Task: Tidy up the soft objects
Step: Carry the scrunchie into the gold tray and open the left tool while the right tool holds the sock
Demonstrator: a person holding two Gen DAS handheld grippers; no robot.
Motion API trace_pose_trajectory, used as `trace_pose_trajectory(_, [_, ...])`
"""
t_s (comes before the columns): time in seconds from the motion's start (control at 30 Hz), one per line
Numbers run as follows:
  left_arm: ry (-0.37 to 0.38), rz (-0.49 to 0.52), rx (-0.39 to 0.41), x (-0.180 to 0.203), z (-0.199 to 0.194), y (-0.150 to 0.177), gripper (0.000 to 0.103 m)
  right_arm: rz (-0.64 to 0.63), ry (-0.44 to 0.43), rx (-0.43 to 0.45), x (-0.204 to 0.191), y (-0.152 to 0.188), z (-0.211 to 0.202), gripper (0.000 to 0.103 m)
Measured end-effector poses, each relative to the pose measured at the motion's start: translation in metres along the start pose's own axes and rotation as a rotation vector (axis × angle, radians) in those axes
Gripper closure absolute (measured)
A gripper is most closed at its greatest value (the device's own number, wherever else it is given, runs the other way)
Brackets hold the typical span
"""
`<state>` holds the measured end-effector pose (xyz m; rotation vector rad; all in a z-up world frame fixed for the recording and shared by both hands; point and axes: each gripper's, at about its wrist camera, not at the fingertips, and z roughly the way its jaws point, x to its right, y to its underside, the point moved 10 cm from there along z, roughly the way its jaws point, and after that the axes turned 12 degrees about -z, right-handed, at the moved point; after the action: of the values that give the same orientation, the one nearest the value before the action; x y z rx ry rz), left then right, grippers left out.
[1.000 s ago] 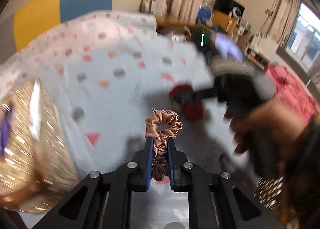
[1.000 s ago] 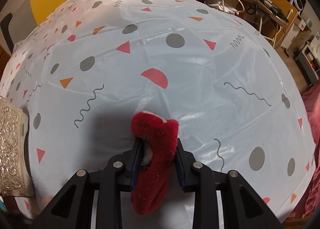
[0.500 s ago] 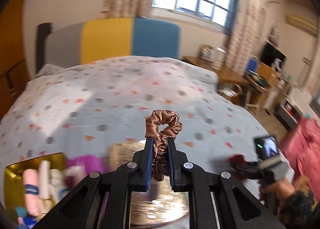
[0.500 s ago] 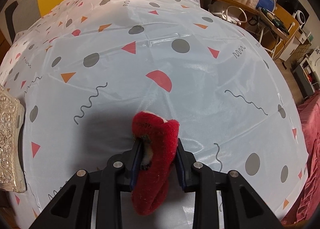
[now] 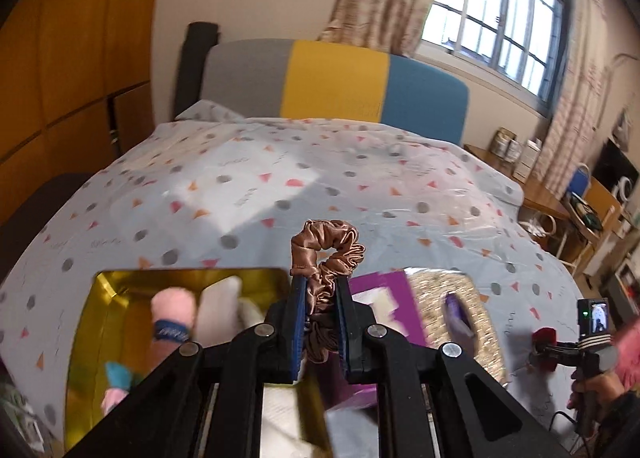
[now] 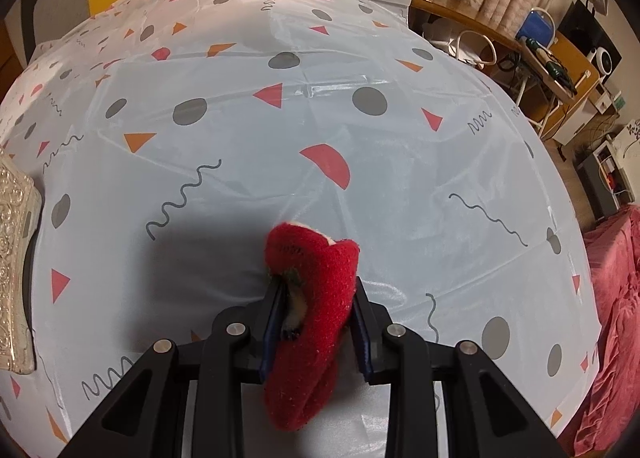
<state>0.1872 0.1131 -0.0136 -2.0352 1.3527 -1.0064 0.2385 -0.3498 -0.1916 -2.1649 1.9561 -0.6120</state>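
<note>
My left gripper (image 5: pixel 318 290) is shut on a brown satin scrunchie (image 5: pixel 326 254) and holds it above the right edge of an open gold box (image 5: pixel 108 290). The box holds several soft items, among them a pink roll (image 5: pixel 172 318) and a white one (image 5: pixel 218 306). My right gripper (image 6: pixel 316 298) is shut on a red plush piece (image 6: pixel 316 310) above the patterned sheet (image 6: pixel 280 138). It also shows in the left wrist view (image 5: pixel 556 346), far right, with the red piece (image 5: pixel 543 338).
A silver embossed lid (image 5: pixel 460 310) with a purple inside (image 5: pixel 384 298) lies right of the box; its edge shows in the right wrist view (image 6: pixel 14 258). A headboard (image 5: pixel 336 78) stands behind. A desk (image 6: pixel 520 46) and a red blanket (image 6: pixel 612 298) lie to the right.
My left gripper has swung left with the scrunchie, from over the sheet near the right gripper to above the gold box. My right gripper has crept slightly forward with the red piece.
</note>
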Motion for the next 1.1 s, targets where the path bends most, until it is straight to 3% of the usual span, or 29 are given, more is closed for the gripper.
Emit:
trace_pose_trajectory(0.47, [-0.076,-0.041,0.011,-0.059,-0.014,0.024,0.089,-0.015,0.025,0.013,-0.004,0.003,-0.004,0.072])
trace_pose_trajectory(1.1, [-0.144,-0.111,-0.046,-0.128,-0.011,0.049,0.089,-0.041,0.047,0.023,-0.003,0.002,-0.005,0.072])
